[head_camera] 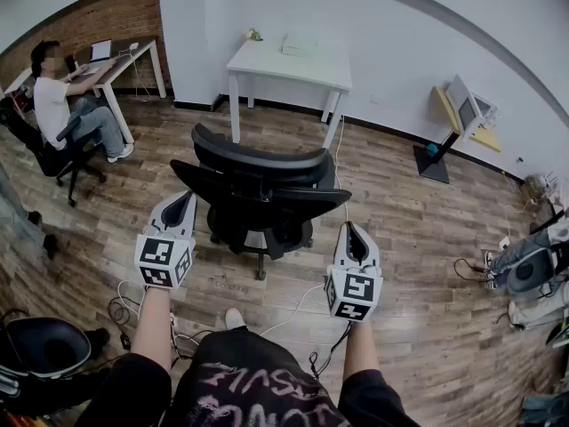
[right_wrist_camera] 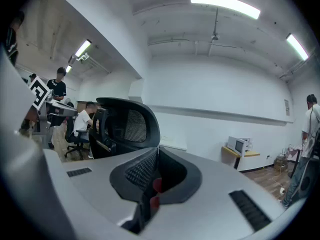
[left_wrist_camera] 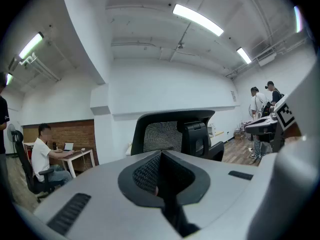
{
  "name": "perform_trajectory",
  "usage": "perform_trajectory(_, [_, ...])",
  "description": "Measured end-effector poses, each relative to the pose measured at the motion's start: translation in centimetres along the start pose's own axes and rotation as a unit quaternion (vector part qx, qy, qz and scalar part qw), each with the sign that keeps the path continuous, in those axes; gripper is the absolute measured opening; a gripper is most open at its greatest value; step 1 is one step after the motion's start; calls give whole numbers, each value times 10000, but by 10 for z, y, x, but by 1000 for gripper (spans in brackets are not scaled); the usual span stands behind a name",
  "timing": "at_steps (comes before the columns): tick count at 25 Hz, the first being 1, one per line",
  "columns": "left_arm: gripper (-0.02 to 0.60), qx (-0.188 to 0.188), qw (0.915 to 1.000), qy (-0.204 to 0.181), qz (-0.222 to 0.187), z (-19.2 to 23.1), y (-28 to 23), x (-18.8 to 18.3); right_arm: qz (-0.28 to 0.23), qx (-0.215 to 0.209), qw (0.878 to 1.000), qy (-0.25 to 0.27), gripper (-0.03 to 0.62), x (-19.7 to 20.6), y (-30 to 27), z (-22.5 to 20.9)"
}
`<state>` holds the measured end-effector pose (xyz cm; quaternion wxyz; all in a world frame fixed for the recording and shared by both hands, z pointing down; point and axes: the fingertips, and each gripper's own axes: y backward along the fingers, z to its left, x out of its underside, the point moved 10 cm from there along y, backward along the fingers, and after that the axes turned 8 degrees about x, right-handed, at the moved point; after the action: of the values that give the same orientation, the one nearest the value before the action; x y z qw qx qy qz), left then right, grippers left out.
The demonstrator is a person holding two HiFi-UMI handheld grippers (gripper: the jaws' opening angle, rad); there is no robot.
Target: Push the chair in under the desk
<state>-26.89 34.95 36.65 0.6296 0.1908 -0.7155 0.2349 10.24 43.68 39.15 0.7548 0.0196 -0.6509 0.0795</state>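
Black office chair stands out on the floor, well apart from the white desk, backrest toward the person. Push not yet done; the whole run to the desk remains. Left gripper and right gripper flank the backrest, both with jaws pressed together on nothing; contact with the chair unclear. Wood-plank floor, level. White walls; brick wall and seated person far left.
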Motion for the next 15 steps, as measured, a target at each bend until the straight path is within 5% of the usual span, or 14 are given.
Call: perform_trajectory(15, [15, 114, 9995, -288, 89, 13, -9, -1, -48, 47, 10000, -65, 29, 0, -10, 8])
